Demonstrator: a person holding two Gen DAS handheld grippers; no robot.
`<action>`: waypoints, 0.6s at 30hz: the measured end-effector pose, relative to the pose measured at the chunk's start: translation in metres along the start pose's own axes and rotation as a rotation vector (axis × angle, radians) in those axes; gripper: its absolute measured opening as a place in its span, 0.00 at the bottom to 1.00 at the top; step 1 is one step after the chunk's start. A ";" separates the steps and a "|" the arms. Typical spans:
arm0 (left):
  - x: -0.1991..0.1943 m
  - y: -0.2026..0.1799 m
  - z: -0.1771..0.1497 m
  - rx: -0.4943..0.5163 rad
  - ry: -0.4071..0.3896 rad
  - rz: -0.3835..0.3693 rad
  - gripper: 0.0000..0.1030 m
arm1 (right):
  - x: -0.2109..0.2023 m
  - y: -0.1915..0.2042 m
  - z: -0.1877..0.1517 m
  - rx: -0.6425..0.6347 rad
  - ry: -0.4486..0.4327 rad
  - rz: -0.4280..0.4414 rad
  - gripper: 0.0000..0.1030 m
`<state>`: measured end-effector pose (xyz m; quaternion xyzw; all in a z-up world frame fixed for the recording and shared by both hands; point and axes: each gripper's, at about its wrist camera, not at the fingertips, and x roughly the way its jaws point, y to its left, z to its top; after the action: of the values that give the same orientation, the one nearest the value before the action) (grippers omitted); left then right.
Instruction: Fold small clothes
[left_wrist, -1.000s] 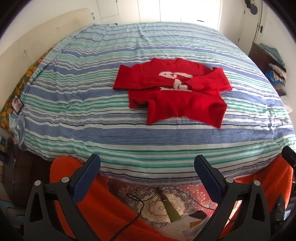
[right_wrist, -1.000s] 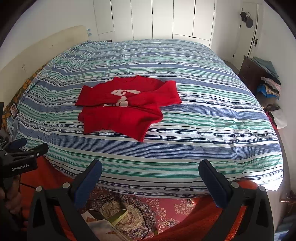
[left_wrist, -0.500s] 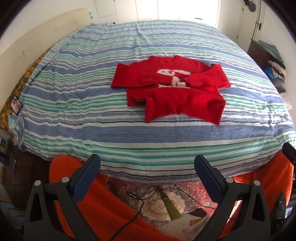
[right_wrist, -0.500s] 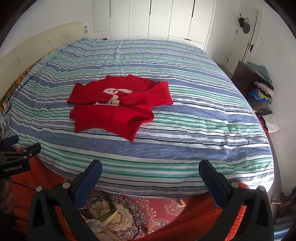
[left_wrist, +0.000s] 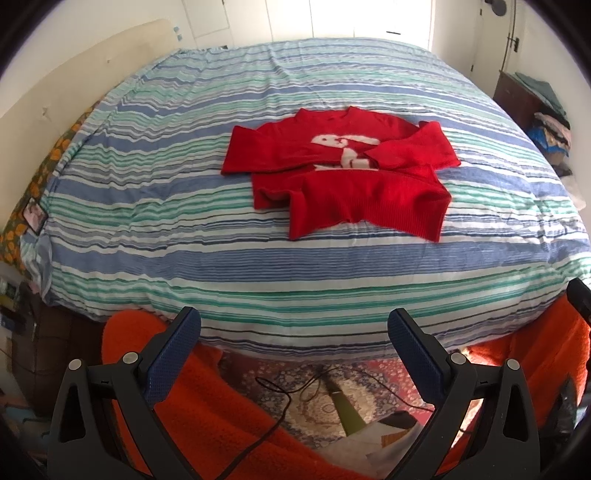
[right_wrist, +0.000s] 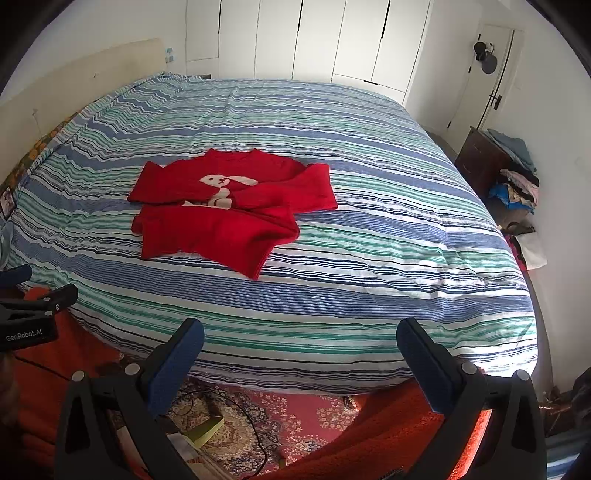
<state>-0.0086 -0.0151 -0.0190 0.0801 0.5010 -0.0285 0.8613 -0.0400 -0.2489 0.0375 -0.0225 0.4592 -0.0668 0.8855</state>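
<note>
Spread wide and empty, the left gripper (left_wrist: 293, 334) hangs short of the striped bed (left_wrist: 155, 229), where the red sweater (left_wrist: 343, 173) lies partly folded, while the right gripper (right_wrist: 299, 345), equally agape, sees that sweater (right_wrist: 229, 214) left of centre.

A wide bed (right_wrist: 369, 229) under a blue, green and white striped cover fills the room. White wardrobe doors (right_wrist: 314, 37) line the far wall. A patterned rug (right_wrist: 295, 417) covers the floor; a dark dresser (right_wrist: 480, 155) holds piled clothes.
</note>
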 end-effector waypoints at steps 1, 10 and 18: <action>0.000 0.000 0.000 0.002 0.001 0.001 0.98 | 0.001 0.000 0.000 0.003 0.004 0.003 1.00; 0.004 0.000 0.001 0.000 0.011 0.004 0.98 | 0.002 0.005 0.000 -0.010 0.006 0.012 1.00; 0.005 0.000 0.001 0.008 0.016 0.008 0.99 | 0.005 0.007 0.000 -0.011 0.014 0.013 1.00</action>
<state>-0.0052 -0.0154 -0.0231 0.0858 0.5075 -0.0266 0.8570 -0.0364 -0.2429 0.0326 -0.0241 0.4661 -0.0589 0.8825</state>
